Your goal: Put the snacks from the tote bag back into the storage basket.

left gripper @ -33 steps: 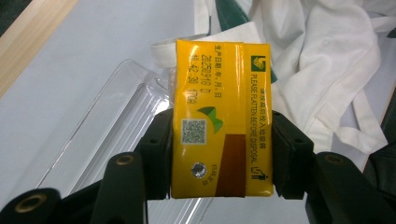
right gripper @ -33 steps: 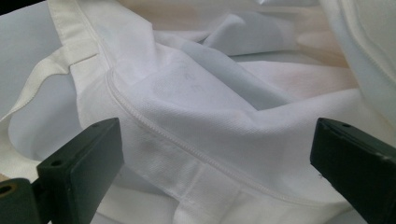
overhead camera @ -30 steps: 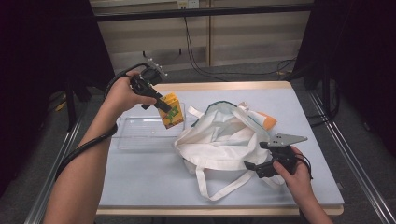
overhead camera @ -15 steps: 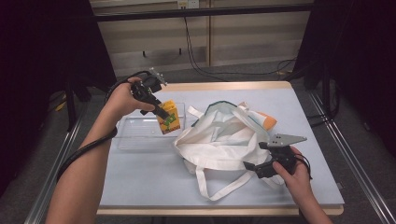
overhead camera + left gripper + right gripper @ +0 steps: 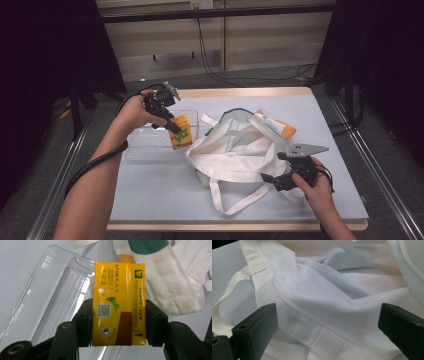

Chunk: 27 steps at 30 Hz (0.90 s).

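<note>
My left gripper [image 5: 178,132] is shut on a yellow drink carton [image 5: 180,135], its pads pressing the two narrow sides. The carton [image 5: 117,302] hangs just above the right end of a clear plastic tray [image 5: 50,290], which lies on the table left of a white tote bag [image 5: 240,150]. My right gripper [image 5: 270,180] sits low at the bag's near right edge. Its jaws stand wide open, with the bag's hem and fabric [image 5: 324,297] lying loosely between them and not pinched.
The clear tray [image 5: 147,145] lies at the table's left middle. An orange item [image 5: 287,131] and a teal lining [image 5: 234,113] show at the bag's far side. A bag handle loops toward the table's front edge [image 5: 240,226]. Dark frames stand on both sides.
My left gripper has come down with the yellow carton, closer to the clear tray. The right gripper and the bag have stayed where they were.
</note>
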Each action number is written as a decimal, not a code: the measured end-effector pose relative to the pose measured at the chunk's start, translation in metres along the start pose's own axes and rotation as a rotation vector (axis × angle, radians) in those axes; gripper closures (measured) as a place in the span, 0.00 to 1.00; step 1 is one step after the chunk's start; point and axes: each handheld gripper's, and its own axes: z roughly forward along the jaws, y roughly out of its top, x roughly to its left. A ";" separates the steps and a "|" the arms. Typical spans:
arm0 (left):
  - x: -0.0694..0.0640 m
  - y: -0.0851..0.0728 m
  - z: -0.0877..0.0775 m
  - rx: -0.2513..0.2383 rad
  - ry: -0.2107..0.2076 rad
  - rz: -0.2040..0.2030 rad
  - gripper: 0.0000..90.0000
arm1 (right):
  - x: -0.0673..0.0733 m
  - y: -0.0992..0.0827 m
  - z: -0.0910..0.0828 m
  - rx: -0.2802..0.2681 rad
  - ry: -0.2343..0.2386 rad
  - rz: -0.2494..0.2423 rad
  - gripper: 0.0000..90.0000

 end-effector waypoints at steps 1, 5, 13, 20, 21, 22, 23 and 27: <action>0.001 0.000 0.001 -0.002 -0.003 0.011 0.55 | 0.000 0.000 0.000 0.000 -0.001 0.000 0.03; 0.001 -0.003 0.007 0.007 -0.007 0.015 0.55 | 0.000 -0.001 0.001 0.003 -0.001 -0.001 0.03; 0.003 -0.008 0.018 0.015 -0.023 0.048 0.55 | 0.000 -0.001 0.001 0.006 -0.002 0.000 0.03; 0.003 -0.009 0.030 0.020 -0.032 0.079 0.54 | 0.001 -0.001 0.002 0.009 0.000 -0.003 0.03; 0.002 -0.009 0.031 0.022 -0.039 0.076 0.54 | 0.001 -0.001 0.002 0.009 -0.001 -0.004 0.03; 0.002 -0.009 0.033 0.022 -0.039 0.086 0.54 | 0.001 -0.001 0.002 0.009 -0.001 -0.002 0.03; 0.002 -0.010 0.034 0.017 -0.038 0.084 0.54 | 0.001 -0.001 0.002 0.009 0.000 -0.003 0.03; 0.003 -0.010 0.035 0.006 -0.034 0.097 0.54 | 0.000 -0.002 0.002 0.010 -0.002 -0.001 0.03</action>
